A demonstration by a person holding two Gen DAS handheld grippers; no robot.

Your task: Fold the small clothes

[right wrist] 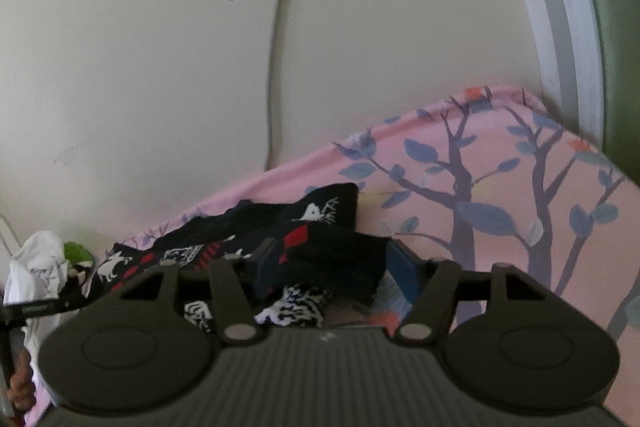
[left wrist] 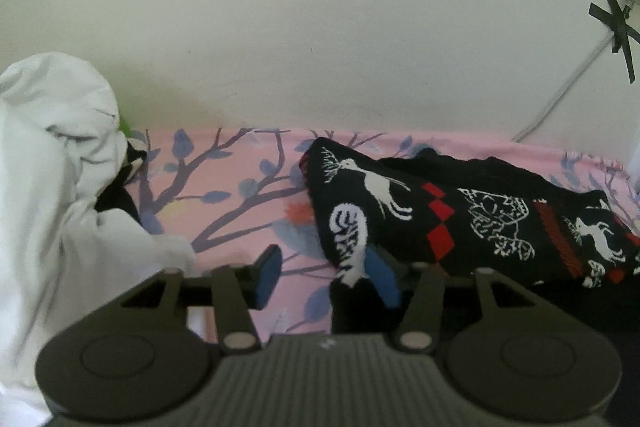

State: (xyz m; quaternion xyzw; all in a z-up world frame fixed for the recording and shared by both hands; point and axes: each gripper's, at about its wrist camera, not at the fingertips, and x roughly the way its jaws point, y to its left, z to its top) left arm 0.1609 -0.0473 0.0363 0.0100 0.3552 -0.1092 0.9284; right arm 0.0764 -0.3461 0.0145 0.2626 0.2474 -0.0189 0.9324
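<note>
The black patterned garment [left wrist: 460, 219] lies rumpled on the pink tree-print sheet [left wrist: 224, 195], close under the wall [left wrist: 320, 27]. The left tongs [left wrist: 328, 273] stand spread at the garment's near corner, one pad against the knit, pinching nothing. The right tongs [right wrist: 332, 267] are spread too, a fold lying loose between them. White clothes [left wrist: 48, 163] are heaped well left of the garment. Judged from this, each pair should close on a single layer at a corner, then both lift together.
</note>
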